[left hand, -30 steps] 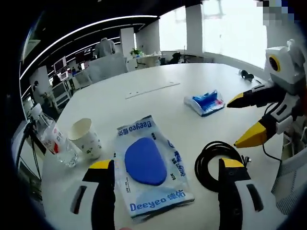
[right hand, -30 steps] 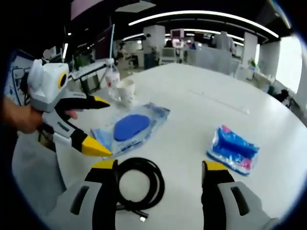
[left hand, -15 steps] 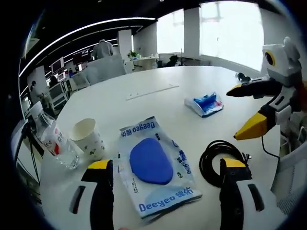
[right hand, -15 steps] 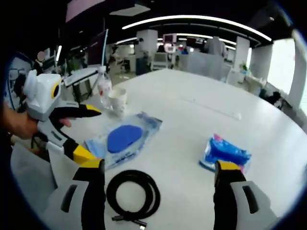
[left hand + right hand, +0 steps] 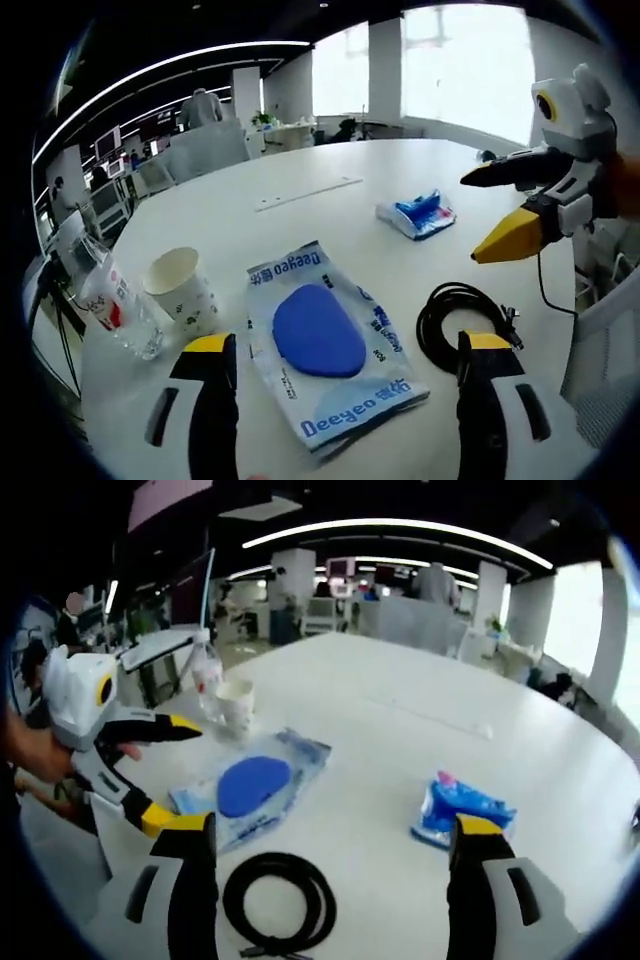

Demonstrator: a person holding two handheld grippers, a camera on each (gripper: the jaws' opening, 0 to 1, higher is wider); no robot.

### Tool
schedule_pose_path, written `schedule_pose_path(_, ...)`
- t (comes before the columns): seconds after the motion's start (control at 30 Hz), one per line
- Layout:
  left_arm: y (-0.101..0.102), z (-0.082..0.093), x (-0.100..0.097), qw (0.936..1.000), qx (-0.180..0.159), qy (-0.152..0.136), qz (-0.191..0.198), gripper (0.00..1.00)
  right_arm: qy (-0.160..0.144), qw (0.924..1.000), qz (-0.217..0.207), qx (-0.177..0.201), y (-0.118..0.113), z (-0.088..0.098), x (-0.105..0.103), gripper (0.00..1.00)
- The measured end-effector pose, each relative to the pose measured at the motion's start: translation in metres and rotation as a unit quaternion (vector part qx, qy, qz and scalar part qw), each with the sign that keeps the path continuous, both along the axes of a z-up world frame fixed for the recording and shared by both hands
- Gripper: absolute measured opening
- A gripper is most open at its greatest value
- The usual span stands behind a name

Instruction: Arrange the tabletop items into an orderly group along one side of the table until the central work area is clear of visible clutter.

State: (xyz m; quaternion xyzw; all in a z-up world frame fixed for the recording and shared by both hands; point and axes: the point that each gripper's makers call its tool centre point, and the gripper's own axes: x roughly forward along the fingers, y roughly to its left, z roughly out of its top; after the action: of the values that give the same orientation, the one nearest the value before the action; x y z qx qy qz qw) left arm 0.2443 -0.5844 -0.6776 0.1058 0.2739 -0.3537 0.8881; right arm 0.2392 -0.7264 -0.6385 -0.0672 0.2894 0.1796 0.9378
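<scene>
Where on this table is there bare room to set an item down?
The far half of the table beyond the blue tissue pack is bare, as is the stretch between that pack and the Deeyeo pouch. The near edge is crowded: bottle, paper cup, pouch and coiled black cable side by side.

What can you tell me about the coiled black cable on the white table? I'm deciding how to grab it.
The coiled black cable is a thin, rubbery-looking cord wound into a loose, roughly round loop of several turns, lying flat on the white table. A short tail with a small plug end sticks out at one side. It rests apart from the clear Deeyeo packet with the blue pad beside it. Neither gripper touches it; in the right gripper view it lies between that gripper's open jaws.
</scene>
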Motion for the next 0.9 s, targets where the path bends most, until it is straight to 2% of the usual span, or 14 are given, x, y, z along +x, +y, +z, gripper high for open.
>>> schedule_pose_path(0.17, 0.002, 0.0, 0.0, 1.0, 0.001, 0.0, -0.006, 0.9, -0.004, 1.0, -0.002, -0.002, 0.0, 0.003, 0.001, 0.94)
schedule_pose_path(0.37, 0.004, -0.003, 0.004, 1.0, -0.002, -0.003, -0.002, 0.89, -0.006, 0.9998, 0.014, -0.014, 0.001, 0.003, 0.006, 0.93)
schedule_pose_path(0.6, 0.01, -0.007, 0.008, 0.9998, -0.001, -0.004, 0.018, 0.88, -0.008, 0.9988, 0.042, -0.024, 0.004, 0.003, 0.021, 0.89)
schedule_pose_path(0.73, 0.015, -0.009, 0.008, 0.9998, 0.012, -0.01, 0.016, 0.88, -0.022, 0.9989, 0.041, -0.011, 0.007, 0.008, 0.029, 0.87)
schedule_pose_path(0.9, 0.026, -0.012, 0.011, 0.9995, 0.011, -0.011, 0.029, 0.88, -0.028, 0.9971, 0.066, -0.025, 0.015, 0.004, 0.037, 0.82)
